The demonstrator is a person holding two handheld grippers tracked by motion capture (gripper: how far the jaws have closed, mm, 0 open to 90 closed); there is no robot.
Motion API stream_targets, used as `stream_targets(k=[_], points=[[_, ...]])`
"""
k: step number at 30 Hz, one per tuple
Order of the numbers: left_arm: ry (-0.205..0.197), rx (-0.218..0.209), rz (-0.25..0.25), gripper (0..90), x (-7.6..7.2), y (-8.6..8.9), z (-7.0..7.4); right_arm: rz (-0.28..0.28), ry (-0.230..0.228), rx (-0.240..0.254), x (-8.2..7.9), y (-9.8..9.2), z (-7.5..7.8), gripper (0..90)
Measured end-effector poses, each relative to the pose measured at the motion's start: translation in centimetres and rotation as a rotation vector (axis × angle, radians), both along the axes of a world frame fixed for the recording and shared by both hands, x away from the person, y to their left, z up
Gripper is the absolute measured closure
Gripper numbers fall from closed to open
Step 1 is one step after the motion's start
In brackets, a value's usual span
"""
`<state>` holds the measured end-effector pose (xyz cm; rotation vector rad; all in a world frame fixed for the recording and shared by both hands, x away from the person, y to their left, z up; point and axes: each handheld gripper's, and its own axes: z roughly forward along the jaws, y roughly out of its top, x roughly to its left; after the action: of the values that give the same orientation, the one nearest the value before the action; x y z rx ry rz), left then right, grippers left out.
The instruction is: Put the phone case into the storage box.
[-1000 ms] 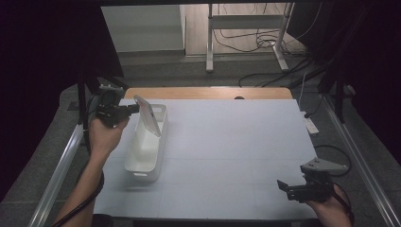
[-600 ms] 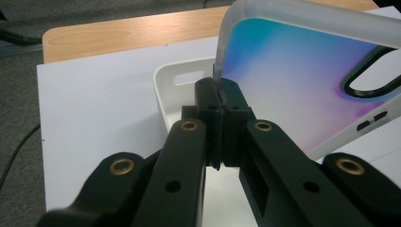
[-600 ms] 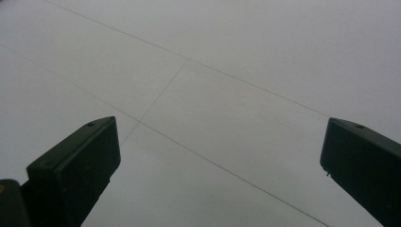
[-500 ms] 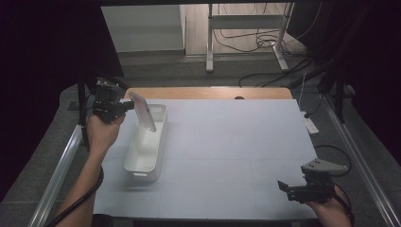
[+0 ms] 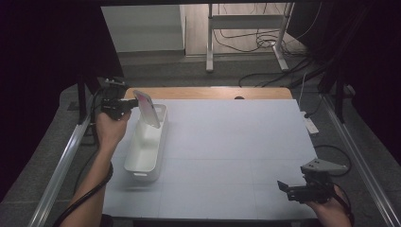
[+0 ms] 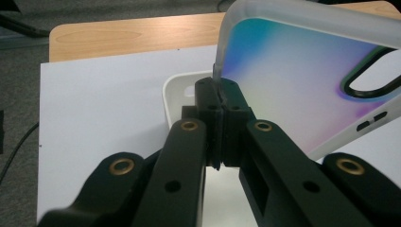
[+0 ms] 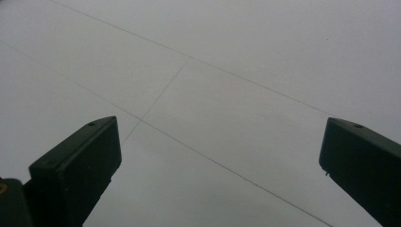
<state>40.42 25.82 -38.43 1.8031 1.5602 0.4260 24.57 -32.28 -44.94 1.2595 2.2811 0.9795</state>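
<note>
A phone case (image 5: pixel 147 109) with a clear rim and a blue-to-pink back hangs tilted over the far end of a long white bin (image 5: pixel 142 163). My left gripper (image 5: pixel 133 101) is shut on the case's edge. In the left gripper view the case (image 6: pixel 302 85) fills the upper right, its rim pinched between the black jaws of my left gripper (image 6: pixel 220 101), and the bin's rim (image 6: pixel 170 97) lies below. My right gripper (image 5: pixel 283 187) stands open near the table's front right corner. Its jaws are wide apart over bare white table (image 7: pixel 227 94) in the right gripper view.
A white sheet (image 5: pixel 236 142) covers the table, with a wooden strip (image 5: pixel 208 92) along the far edge. Metal rails (image 5: pixel 61 165) run down both sides. A white power strip (image 5: pixel 309 125) lies off the right edge. Cables and a stand's legs (image 5: pixel 246 47) are on the floor behind.
My left gripper has lifted the phone case up and toward the far end of the bin. The right gripper has stayed where it was.
</note>
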Motion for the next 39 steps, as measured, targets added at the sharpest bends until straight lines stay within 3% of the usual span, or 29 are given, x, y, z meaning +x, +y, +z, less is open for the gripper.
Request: stream_targets(k=[21,39], points=[[-0.005,-0.008,0.071,88.8,2.0,-0.4,-3.1,0.012,0.014,-0.002,0.1,0.0,-0.1,0.5],[0.007,0.023,0.115,88.8,3.6,-0.9,-5.5,0.019,0.018,0.002,0.1,0.0,-0.1,0.9]])
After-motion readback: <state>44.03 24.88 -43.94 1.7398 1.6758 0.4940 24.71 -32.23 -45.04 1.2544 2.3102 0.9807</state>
